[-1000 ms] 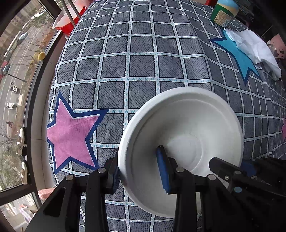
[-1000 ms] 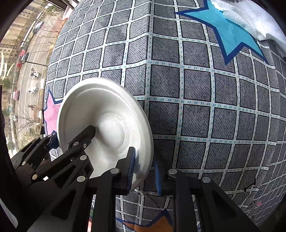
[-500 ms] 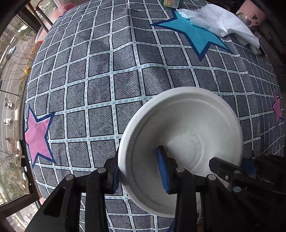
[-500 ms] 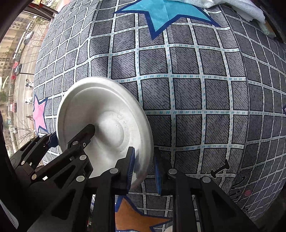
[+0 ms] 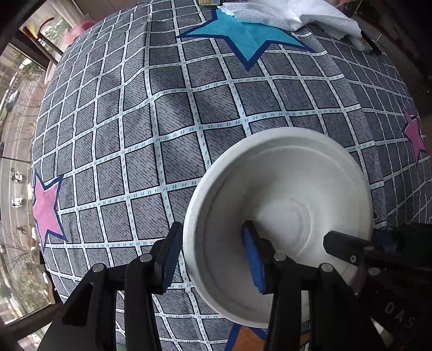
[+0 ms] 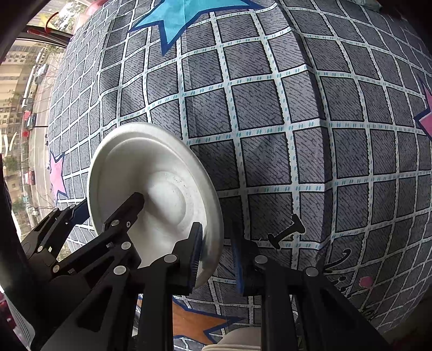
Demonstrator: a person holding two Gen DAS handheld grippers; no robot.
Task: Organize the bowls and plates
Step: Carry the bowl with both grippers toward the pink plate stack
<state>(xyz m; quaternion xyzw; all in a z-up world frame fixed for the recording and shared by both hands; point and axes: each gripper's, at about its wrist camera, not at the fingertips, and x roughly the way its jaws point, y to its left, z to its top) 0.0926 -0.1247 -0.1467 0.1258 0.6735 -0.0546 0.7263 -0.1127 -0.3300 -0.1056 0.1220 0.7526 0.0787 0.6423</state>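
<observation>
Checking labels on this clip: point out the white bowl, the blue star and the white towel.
white bowl (image 5: 291,194), left wrist view, inner wall.
blue star (image 5: 243,35), left wrist view, centre.
white towel (image 5: 297,13), left wrist view, middle fold.

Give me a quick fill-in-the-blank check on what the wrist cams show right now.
1. The left gripper has its fingers on either side of the white bowl's ___.
2. The right wrist view shows the bowl's ___ side.
3. The white towel overlaps a point of the ___ star.
Missing words: rim; under; blue.
</observation>
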